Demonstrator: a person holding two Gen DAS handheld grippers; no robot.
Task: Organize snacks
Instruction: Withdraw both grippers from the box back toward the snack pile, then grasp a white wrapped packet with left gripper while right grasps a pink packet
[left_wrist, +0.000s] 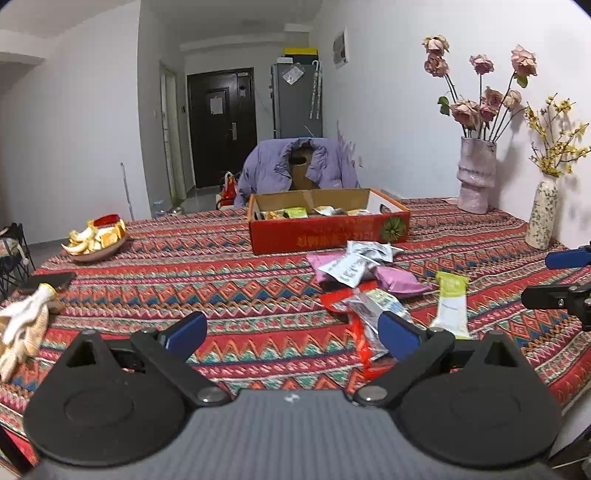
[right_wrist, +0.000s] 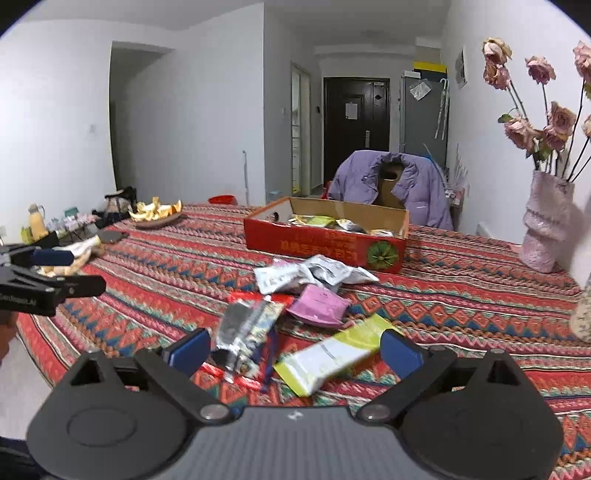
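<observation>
A red cardboard box (left_wrist: 325, 232) (right_wrist: 317, 245) holding several snack packets stands mid-table. In front of it lies a loose pile: silver packets (left_wrist: 354, 264) (right_wrist: 314, 273), a pink packet (left_wrist: 400, 282) (right_wrist: 319, 306), a red and silver packet (left_wrist: 364, 314) (right_wrist: 243, 332) and a yellow-green bar (left_wrist: 450, 304) (right_wrist: 336, 354). My left gripper (left_wrist: 293, 338) stands open over bare cloth, left of the pile, nothing between its fingers. My right gripper (right_wrist: 295, 350) is open too, low above the red and silver packet and the yellow-green bar, without pressing on them.
A patterned cloth covers the table (left_wrist: 221, 288). A bowl of orange peels (left_wrist: 96, 240) (right_wrist: 157, 214) sits far left, white gloves (left_wrist: 26, 325) and a dark phone (left_wrist: 51, 280) at the left edge. Two vases of flowers (left_wrist: 476, 177) (left_wrist: 543, 218) stand along the right wall. A chair with a purple jacket (left_wrist: 295, 166) is behind the box.
</observation>
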